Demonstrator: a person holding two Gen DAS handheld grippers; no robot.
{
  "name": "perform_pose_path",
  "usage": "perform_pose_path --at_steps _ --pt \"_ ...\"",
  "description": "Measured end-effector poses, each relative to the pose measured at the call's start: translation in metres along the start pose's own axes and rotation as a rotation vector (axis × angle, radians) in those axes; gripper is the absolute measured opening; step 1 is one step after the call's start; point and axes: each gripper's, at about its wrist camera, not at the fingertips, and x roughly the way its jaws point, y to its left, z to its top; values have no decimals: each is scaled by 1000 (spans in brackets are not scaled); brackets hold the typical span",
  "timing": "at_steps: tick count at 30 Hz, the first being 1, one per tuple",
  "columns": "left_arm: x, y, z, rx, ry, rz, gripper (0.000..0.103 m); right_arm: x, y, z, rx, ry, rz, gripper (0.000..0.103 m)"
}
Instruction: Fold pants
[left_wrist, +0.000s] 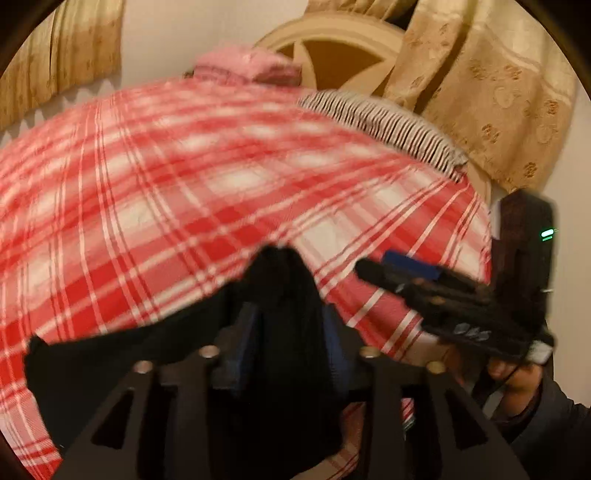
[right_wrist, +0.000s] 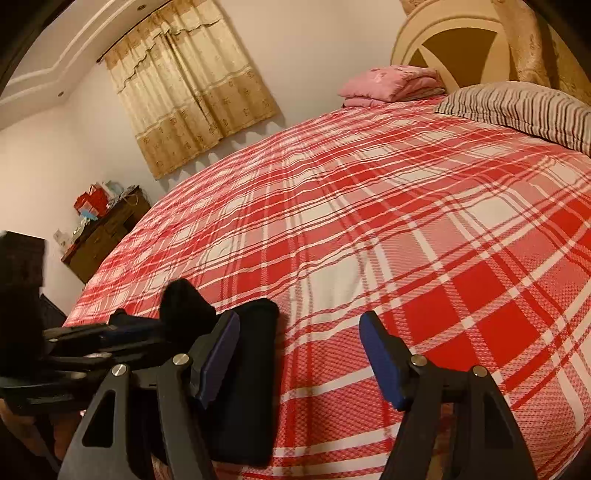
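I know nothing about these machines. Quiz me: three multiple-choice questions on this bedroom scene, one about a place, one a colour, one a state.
1. Where on the bed is the folded pink blanket?
A. By the headboard
B. In the middle
C. At the near edge

2. What colour are the pants?
A. White
B. Black
C. Red

3. How is the right claw?
A. Shut on the pants
B. Shut tight, empty
C. Open, empty

Answers: 1 A, it lies against the headboard; 2 B, the cloth is black against the plaid; 3 C, only bedcover shows between its spread blue pads.
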Motion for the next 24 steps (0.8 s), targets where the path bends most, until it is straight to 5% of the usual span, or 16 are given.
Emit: perform_pose_path --at_steps 3,11,16,19,21,24 --pt "-25 6 4 9 -83 32 69 -1 -4 -1 24 -2 16 69" --pt "-53 61 -32 -40 -121 184 70 4 15 -7 25 106 193 69" --pt "-42 101 -68 -81 -74 332 70 23 17 -11 47 167 211 69" --pt "-38 116 -81 -115 -70 352 70 39 22 -14 36 218 219 45" --pt "-36 120 -85 -121 -76 372 73 40 29 -14 1 207 182 19" --pt "-32 125 -89 -154 -86 365 75 27 41 -7 -51 160 189 15"
